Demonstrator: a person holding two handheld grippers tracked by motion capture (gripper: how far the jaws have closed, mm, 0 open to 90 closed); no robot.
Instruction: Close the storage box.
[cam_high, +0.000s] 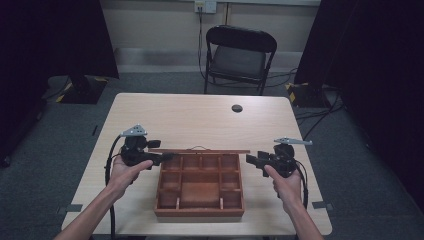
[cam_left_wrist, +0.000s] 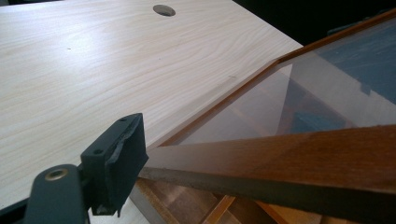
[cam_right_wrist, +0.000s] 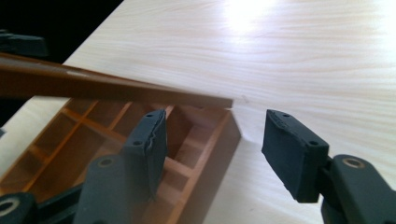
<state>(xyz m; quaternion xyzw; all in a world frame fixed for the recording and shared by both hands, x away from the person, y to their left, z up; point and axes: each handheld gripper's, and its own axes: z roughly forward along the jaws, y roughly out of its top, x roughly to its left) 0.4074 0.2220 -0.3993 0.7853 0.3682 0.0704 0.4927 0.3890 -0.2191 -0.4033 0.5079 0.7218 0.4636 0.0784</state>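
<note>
The high view shows the wooden box (cam_high: 200, 185) in the middle of the table (cam_high: 150, 115), near my side, with its glass lid (cam_high: 199, 151) standing up at the back. My left gripper (cam_high: 161, 158) is at the lid's left corner; one pad (cam_left_wrist: 116, 158) touches the frame there, but I cannot tell if it pinches. My right gripper (cam_right_wrist: 212, 149) is wide open by the box's right corner, holding nothing. If my left one slips, I think the lid could fall and bang shut, because my right one is not helping.
</note>
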